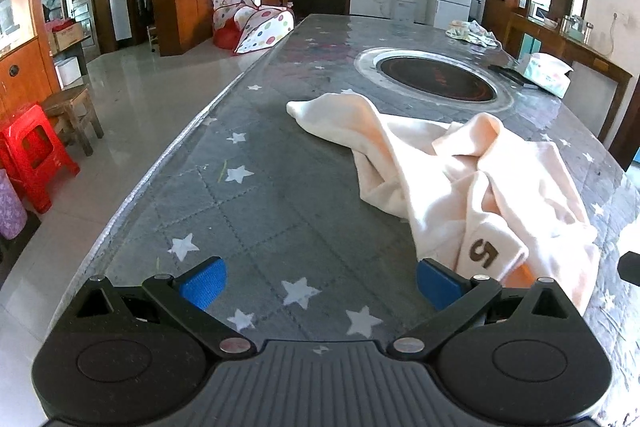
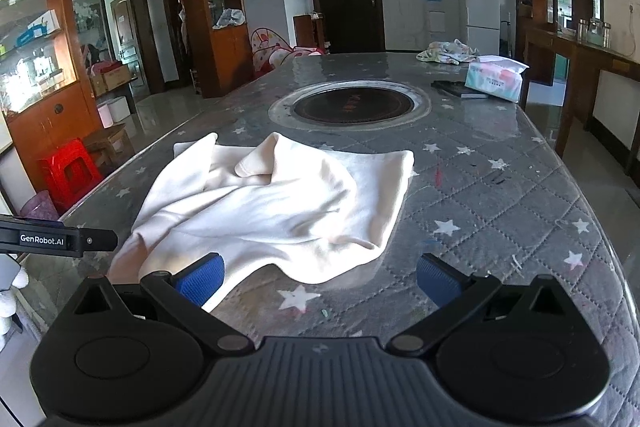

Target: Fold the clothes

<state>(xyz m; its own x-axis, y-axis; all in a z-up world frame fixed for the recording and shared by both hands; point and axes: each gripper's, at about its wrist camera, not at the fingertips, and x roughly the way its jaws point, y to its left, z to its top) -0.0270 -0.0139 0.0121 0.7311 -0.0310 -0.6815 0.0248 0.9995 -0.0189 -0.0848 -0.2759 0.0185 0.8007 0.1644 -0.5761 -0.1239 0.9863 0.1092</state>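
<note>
A cream garment [image 1: 472,183] lies crumpled on the grey star-patterned table cover [image 1: 248,211]; a brown "5" shows on a fold near its front edge. My left gripper [image 1: 318,285] is open and empty, low over the table, with the garment just beyond its right fingertip. In the right wrist view the same garment [image 2: 272,203] spreads ahead, its near hem between the blue pads. My right gripper [image 2: 320,279] is open and empty, just short of the hem. The left gripper's body [image 2: 60,241] shows at the left edge.
A round inset hotplate [image 2: 354,105] sits mid-table. A tissue pack [image 2: 496,77], a dark flat object [image 2: 458,89] and another bundled cloth [image 2: 448,51] lie at the far right. A red stool [image 1: 30,155] and wooden stool [image 1: 74,113] stand left of the table.
</note>
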